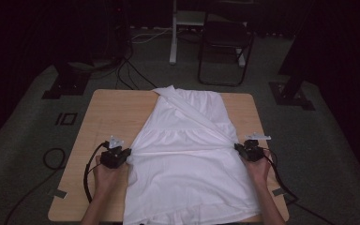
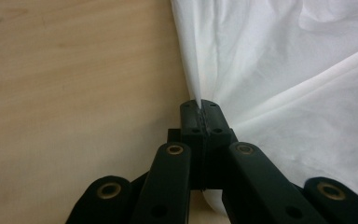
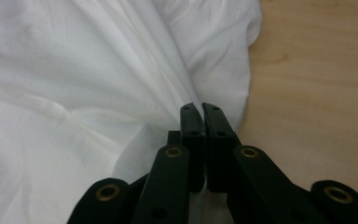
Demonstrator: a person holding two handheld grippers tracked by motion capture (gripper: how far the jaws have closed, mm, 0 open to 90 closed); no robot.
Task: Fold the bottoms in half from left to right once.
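A: Where was the white dress (image 1: pixel 187 154) at that point?

B: Spread flat on the wooden counter (image 1: pixel 108 117), hem end toward the person, with the top part already folded in a slant across itself near the far edge. It covered most of the middle of the counter and hung a little over the near edge.

A: And the claws?

B: Both clenched on cloth. The left claw (image 1: pixel 127 156) pinched the dress at its left side seam; in the left gripper view the jaws stood pressed together with a thin fold of white fabric (image 2: pixel 200 100) caught between them. The right claw (image 1: pixel 238 148) gripped the opposite side edge the same way, fabric (image 3: pixel 186 100) bunching into its closed jaws.

A: So which step was it?

B: I'd judge a fold across the waist was being set up: both sides were held level with each other, and a taut crease ran between the two grips.

A: What would the next move need?

B: Probably lifting both sides together, evenly, and carrying them over without letting the thin cloth slip or skew.
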